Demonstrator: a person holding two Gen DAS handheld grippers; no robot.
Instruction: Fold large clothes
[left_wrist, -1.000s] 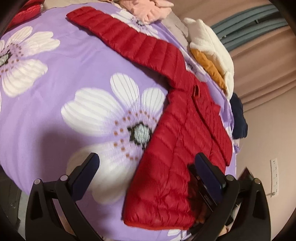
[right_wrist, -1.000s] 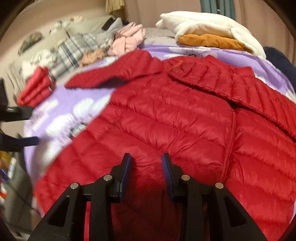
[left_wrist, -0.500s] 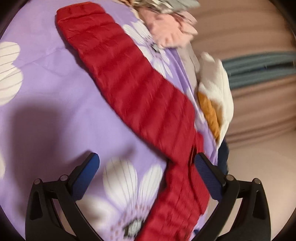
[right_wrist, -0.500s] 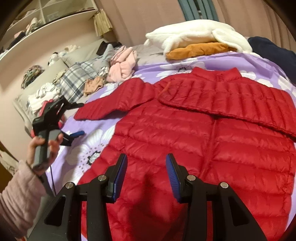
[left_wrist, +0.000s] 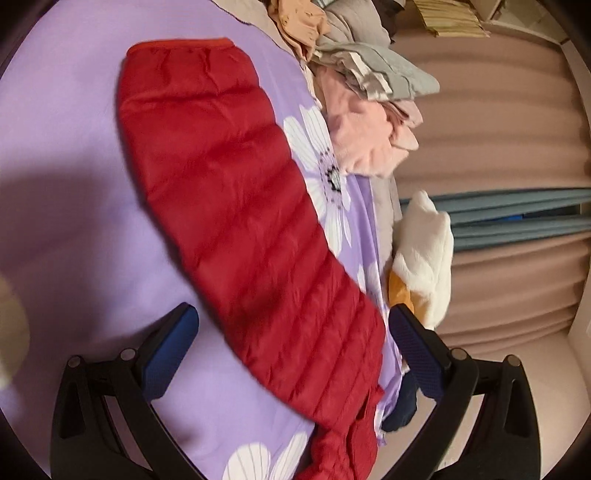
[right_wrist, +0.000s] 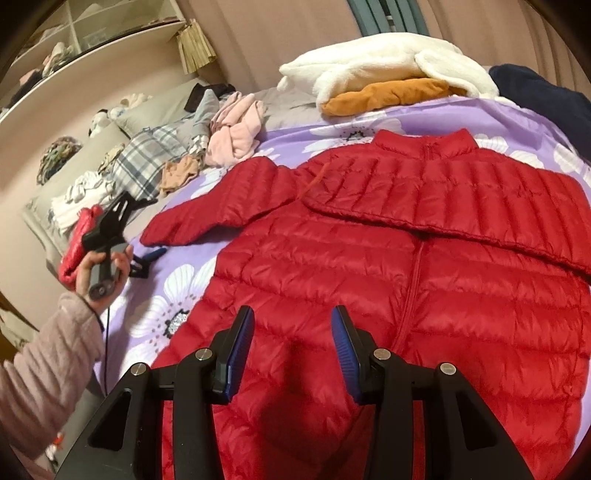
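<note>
From the left wrist we see our left gripper (left_wrist: 293, 345) with its blue-padded jaws spread wide and nothing pinched; the outstretched sleeve (left_wrist: 236, 206) of the red quilted puffer jacket runs between and ahead of them, up to its cuff at the far end, lying on the purple bedspread printed with white daisies (left_wrist: 74, 184). Beyond the right jaw sit a crumpled pink garment (left_wrist: 364, 136) and a white fleece pile (left_wrist: 424, 254). From the right wrist, our right gripper (right_wrist: 291, 341) hangs over the jacket's lower front (right_wrist: 369, 280), jaws partly apart after just opening, empty. Far left of it, a hand in a pink fuzzy sleeve (right_wrist: 101, 269) holds the other tool. We can read no labels or writing.
</note>
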